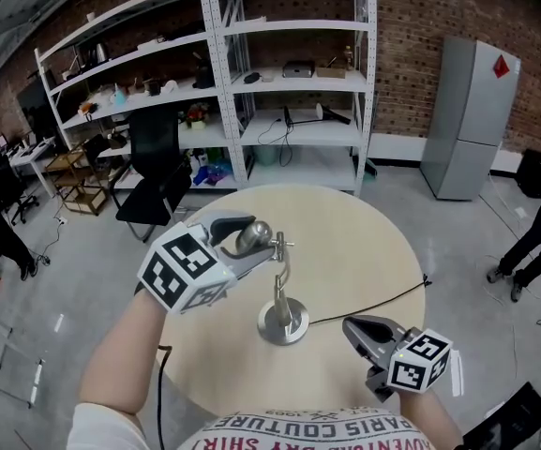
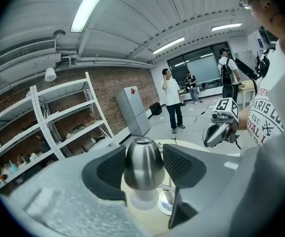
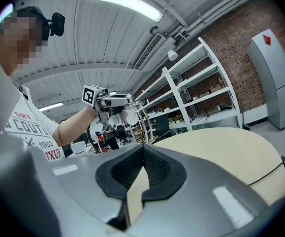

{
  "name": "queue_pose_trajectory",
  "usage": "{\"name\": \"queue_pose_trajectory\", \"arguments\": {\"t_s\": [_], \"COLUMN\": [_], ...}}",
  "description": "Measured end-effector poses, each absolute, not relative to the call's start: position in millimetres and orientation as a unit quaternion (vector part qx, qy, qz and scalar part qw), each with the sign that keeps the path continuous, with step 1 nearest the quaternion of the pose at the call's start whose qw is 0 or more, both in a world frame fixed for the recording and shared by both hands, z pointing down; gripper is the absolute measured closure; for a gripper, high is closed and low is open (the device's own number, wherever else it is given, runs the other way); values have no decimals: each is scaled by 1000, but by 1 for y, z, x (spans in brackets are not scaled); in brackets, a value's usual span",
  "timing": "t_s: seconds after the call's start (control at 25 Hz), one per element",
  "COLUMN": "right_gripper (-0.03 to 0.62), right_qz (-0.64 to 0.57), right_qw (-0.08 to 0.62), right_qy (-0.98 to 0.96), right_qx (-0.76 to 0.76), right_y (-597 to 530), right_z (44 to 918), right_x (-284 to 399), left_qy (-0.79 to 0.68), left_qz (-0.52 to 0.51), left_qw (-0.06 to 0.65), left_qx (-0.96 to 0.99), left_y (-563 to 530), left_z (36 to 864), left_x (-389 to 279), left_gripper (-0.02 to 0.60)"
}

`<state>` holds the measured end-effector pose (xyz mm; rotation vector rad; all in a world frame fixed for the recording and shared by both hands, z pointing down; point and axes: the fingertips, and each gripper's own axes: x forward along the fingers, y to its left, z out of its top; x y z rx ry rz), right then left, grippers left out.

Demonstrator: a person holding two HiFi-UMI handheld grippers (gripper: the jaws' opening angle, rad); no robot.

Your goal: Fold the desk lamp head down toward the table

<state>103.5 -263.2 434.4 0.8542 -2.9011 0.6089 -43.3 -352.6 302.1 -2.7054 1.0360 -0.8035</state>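
Head view looks steeply down on the round table. Low, close gripper views face across it: left sees the right gripper, right sees the left gripper.

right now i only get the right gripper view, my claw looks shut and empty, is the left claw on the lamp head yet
observer: Yes. In the left gripper view the left claw has its pads against both sides of the metal lamp head.
operator: is the lamp folded down already
observer: No. In the head view the stem stands upright on its round base.
operator: where's my claw from that base
observer: The right claw sits to the base's right in the head view, apart from it, just below the cable.
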Motion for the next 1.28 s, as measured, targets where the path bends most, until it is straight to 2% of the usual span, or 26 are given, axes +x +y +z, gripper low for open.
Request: {"name": "queue_pose_trajectory", "arguments": {"t_s": [1.28], "right_gripper": [591], "right_qz": [204], "right_qw": [21], "right_qy": [-938], "right_qx": [279], "right_y": [-253], "right_z": [435], "right_x": [100], "left_qy": [364], "left_qz": [-216], "left_qw": [43], "left_qx": [-905], "left_y": [-349], "left_z": [301], "left_x": [-64], "left_gripper": [359]}}
